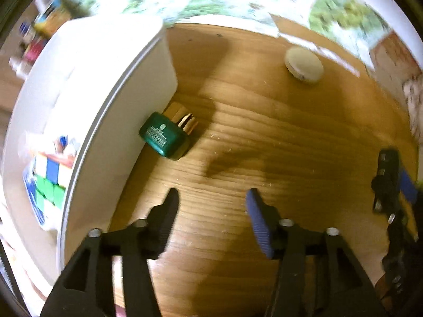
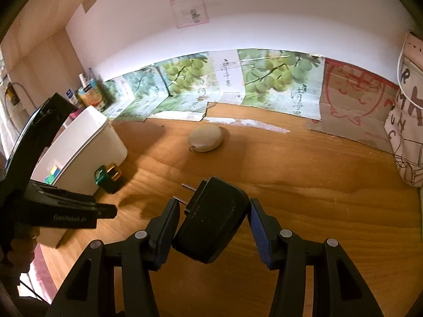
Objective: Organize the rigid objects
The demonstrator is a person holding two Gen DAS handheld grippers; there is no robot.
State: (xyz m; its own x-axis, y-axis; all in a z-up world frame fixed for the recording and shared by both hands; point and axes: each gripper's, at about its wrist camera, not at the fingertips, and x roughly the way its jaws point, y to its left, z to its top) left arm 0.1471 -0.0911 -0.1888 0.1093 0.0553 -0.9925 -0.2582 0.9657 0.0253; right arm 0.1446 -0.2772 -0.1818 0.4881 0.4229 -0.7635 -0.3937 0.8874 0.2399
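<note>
Gripping a black plug (image 2: 211, 224), the right gripper (image 2: 214, 224) has its fingers clamped on the body, prongs at ten o'clock. The left gripper (image 1: 211, 211) hangs over bare table (image 1: 264, 145), fingers apart — nothing between them. At its eleven o'clock a green bottle (image 1: 165, 138) lies against the white bin (image 1: 119, 105), which holds a cube (image 1: 50, 179); a round case (image 1: 304, 64) sits at one o'clock.

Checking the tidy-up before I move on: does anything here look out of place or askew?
Yes. The green bottle with a gold cap lies tipped on its side on the wooden table, against the outside wall of the white bin. The round beige case sits alone near the back. The right gripper holds the black plug adapter tilted.
</note>
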